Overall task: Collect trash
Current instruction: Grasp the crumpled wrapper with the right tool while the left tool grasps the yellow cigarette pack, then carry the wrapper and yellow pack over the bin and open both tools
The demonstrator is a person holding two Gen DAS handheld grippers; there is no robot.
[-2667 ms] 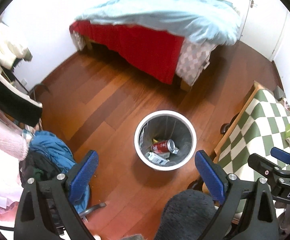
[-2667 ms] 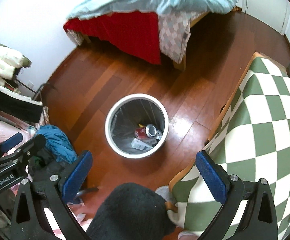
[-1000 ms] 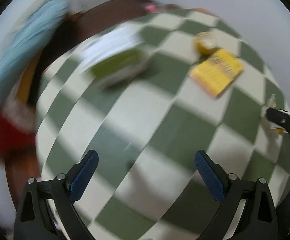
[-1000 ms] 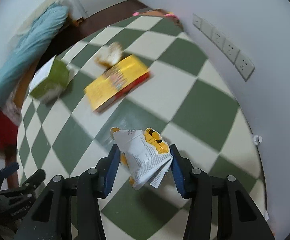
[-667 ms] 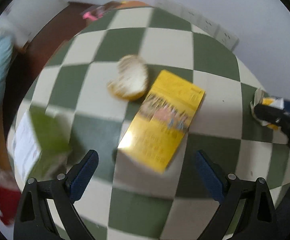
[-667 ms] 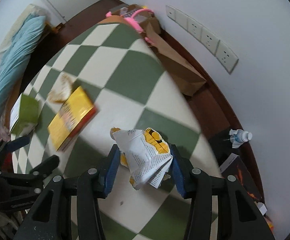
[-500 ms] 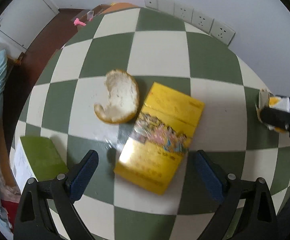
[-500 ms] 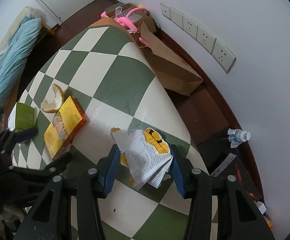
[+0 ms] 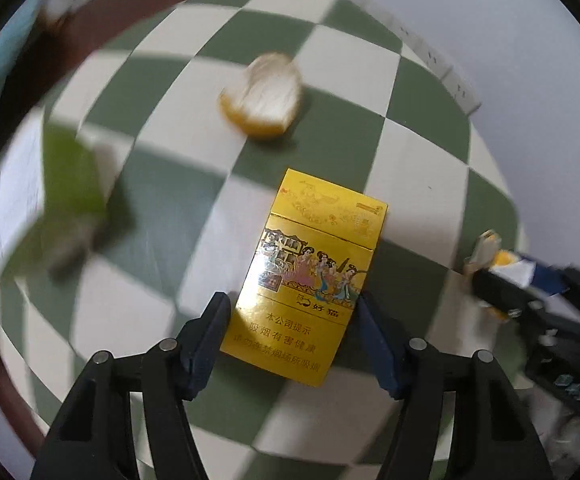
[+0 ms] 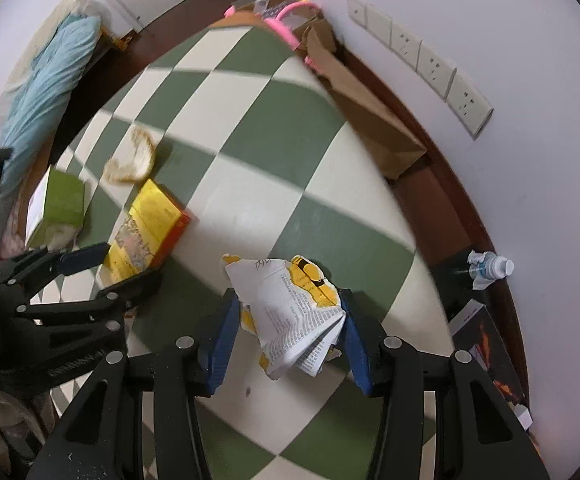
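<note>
one yellow carton (image 9: 304,278) gripped by left hand-held gripper (image 9: 292,330), one crumpled wrapper (image 10: 292,312) in right hand-held gripper (image 10: 287,334), one peel (image 9: 263,94)

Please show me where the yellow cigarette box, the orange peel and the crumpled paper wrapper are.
yellow cigarette box (image 9: 310,276): left wrist view, printed front face.
orange peel (image 9: 263,94): left wrist view, pale inner side.
crumpled paper wrapper (image 10: 290,312): right wrist view, white printed side.

Soft even light, fisheye-warped, motion-blurred edges.
</note>
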